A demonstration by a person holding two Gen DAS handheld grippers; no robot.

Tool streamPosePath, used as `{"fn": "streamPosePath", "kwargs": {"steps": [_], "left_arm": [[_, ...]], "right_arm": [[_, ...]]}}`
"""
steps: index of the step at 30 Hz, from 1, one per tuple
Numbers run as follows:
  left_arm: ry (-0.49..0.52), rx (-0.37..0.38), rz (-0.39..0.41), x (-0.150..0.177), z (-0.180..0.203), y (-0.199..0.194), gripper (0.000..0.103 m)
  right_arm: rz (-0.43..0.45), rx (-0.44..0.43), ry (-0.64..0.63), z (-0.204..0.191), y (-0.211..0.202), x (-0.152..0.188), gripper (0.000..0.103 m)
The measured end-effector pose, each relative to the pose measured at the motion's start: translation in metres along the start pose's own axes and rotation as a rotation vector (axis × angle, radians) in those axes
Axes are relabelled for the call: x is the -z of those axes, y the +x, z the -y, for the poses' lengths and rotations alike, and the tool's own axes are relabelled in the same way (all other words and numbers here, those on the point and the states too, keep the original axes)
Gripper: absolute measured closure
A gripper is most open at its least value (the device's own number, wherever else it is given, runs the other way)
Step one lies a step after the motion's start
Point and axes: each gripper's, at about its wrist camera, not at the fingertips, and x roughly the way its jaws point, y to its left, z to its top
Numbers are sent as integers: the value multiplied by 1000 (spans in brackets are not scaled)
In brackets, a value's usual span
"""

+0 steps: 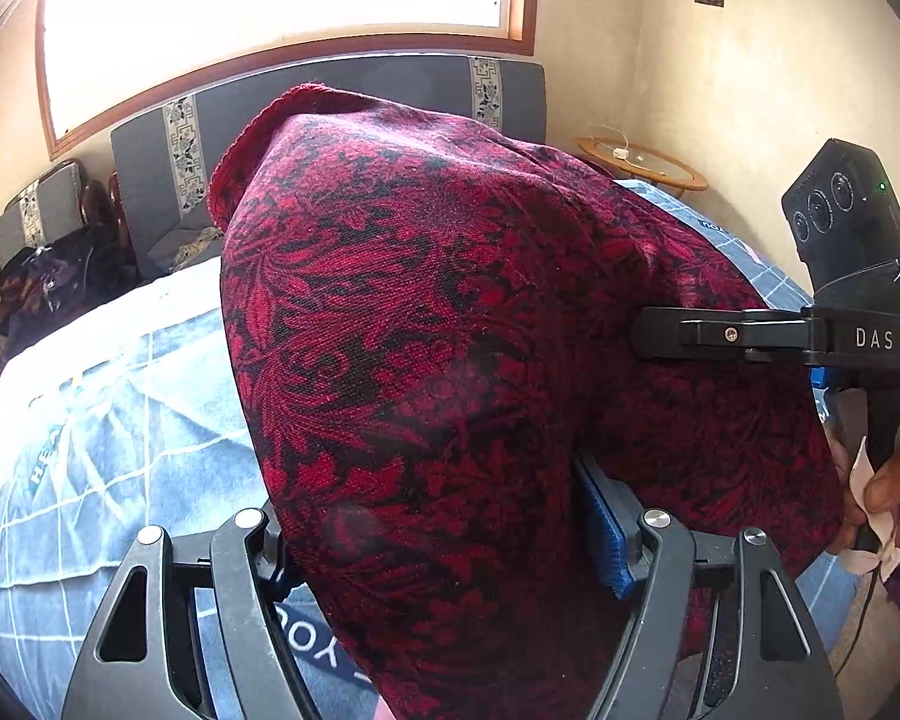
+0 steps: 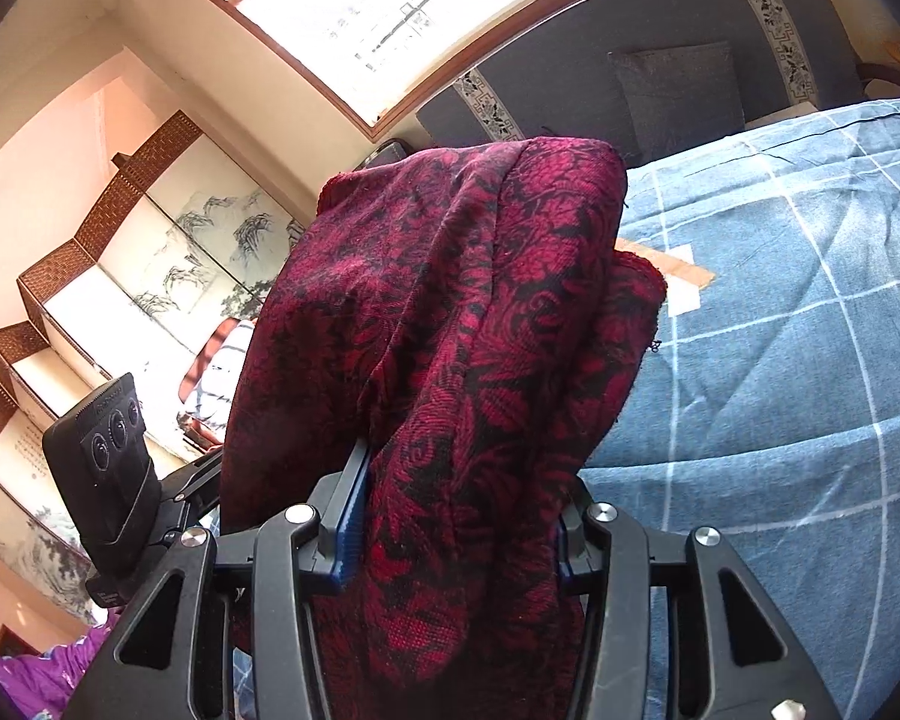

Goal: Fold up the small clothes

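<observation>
A dark red cloth with a black floral pattern hangs bunched in the air above the bed. My left gripper is shut on a thick fold of it; one blue pad shows, the other is hidden by fabric. From the right, my right gripper bites into the same cloth, a hand on its handle. In the right wrist view the cloth drapes over my right gripper, pinched between its blue pads. The left gripper meets the cloth's left edge there.
Below lies a bed with a blue checked cover. Behind it stands a grey sofa under a window. A round wooden side table sits at the back right, a painted folding screen at the left, and a dark bag on a chair.
</observation>
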Motion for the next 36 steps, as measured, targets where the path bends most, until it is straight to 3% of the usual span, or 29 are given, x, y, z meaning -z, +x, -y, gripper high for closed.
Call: {"fn": "streamPosePath", "kwargs": {"steps": [21,36], "left_arm": [[-100,-27,-20,100,-20,-90,30],[-114,-17,-37,137,-17,-92,30]], "right_arm": [[-45,-63,-3,-77,4,75,58],[-70,-31,-14,-83,4,109,58]]}}
